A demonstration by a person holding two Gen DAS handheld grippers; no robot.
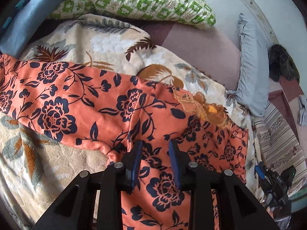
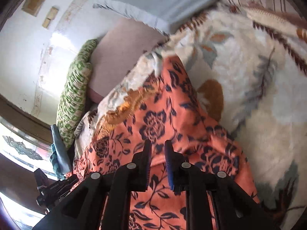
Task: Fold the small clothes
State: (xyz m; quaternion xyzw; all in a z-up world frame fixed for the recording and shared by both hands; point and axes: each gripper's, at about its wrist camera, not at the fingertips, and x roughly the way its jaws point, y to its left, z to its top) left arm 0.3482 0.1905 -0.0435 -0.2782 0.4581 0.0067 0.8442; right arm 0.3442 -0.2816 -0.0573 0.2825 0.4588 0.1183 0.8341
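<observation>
An orange garment with dark blue flowers [image 1: 80, 103] lies spread across a cream leaf-patterned blanket [image 1: 107, 44] on a bed. My left gripper [image 1: 155, 143] is open just above the garment's near part, nothing between its blue pads. In the right wrist view the same garment [image 2: 153, 118] lies bunched below my right gripper [image 2: 157, 143], which is open with a narrow gap and holds nothing. The right gripper also shows at the far right of the left wrist view [image 1: 274, 180]. The left gripper shows at lower left of the right wrist view [image 2: 55, 187].
A green-and-white checked pillow [image 1: 138, 2] and a blue cloth [image 1: 28, 17] lie at the bed's far side. A pale blue pillow [image 1: 251, 67] lies by the wall. A striped sheet [image 1: 278, 140] covers the bed's right edge. A dark furry thing [image 1: 280, 61] sits by it.
</observation>
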